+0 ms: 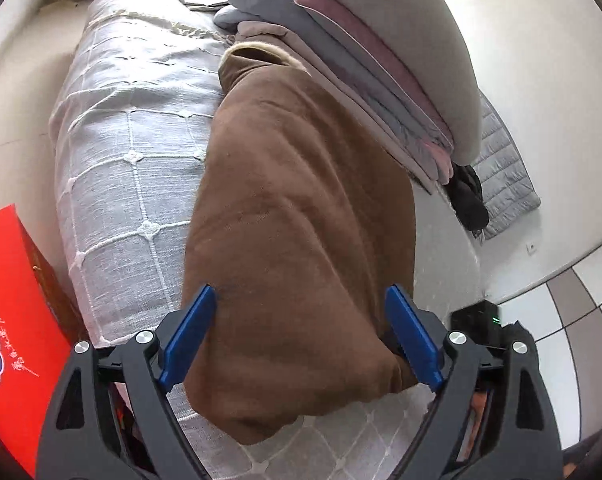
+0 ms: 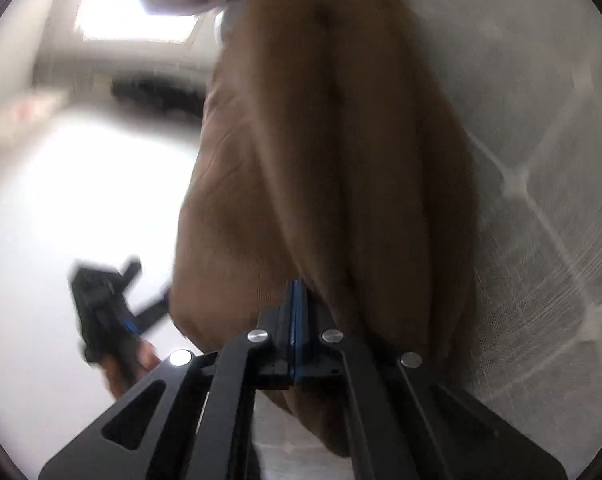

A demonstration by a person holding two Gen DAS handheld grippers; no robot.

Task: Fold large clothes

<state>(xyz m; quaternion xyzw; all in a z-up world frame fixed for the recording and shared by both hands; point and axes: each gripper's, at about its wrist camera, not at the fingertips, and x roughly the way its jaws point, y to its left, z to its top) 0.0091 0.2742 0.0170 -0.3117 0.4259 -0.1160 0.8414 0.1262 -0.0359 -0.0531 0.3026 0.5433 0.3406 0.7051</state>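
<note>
The left gripper (image 1: 299,312) has its blue jaws spread wide to either side of the near end of the brown fleece garment (image 1: 301,200), whether a pad touches it is unclear; the right gripper (image 2: 295,300) has its jaws pressed together, pinching a fold of that cloth. The garment lies lengthwise, loosely folded and rumpled, on the pale grey checked bed cover (image 1: 133,152), near the bed's right edge. The stack of folded grey and pink clothes (image 1: 381,60) sits at its far end, bare cover stretching to its left.

Red box (image 1: 9,320) left of grey bedspread (image 1: 133,128); stacked blankets (image 1: 381,72) w/ pillow (image 1: 401,20) atop.
</note>
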